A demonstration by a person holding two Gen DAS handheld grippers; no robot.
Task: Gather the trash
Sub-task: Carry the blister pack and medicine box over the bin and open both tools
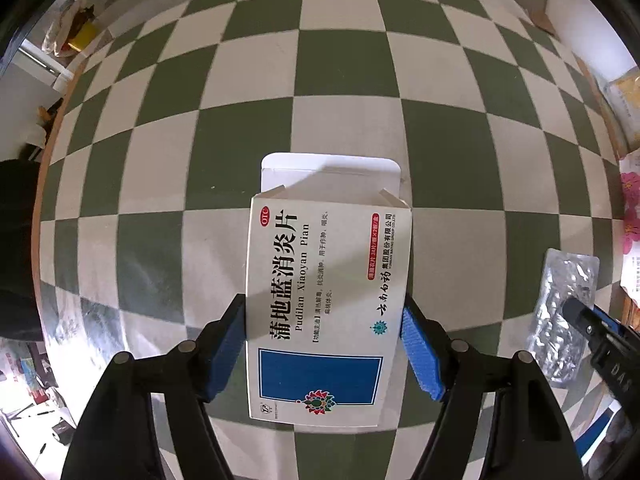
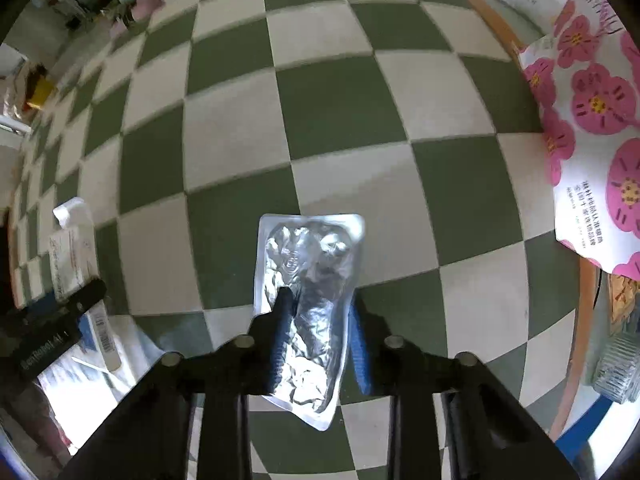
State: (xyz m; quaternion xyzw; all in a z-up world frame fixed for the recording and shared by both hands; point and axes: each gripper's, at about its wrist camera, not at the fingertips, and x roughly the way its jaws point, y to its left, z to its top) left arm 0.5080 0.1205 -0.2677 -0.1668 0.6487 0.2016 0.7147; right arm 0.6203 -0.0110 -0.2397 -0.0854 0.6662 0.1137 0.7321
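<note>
My left gripper (image 1: 324, 320) is shut on a white medicine box (image 1: 328, 280) with a blue panel and an open top flap, held above the green and white checkered tablecloth (image 1: 320, 80). My right gripper (image 2: 318, 304) is shut on a crumpled silver foil blister pack (image 2: 310, 272), also above the cloth. The foil pack (image 1: 564, 312) and the right gripper's black body show at the right edge of the left wrist view. The box (image 2: 74, 248) and the left gripper show at the left of the right wrist view.
A white bag with pink flowers (image 2: 592, 120) stands at the table's right edge. A clear ribbed container (image 2: 616, 368) lies below it. The wooden table rim (image 2: 576, 340) runs along the right. Room clutter lies beyond the far left edge.
</note>
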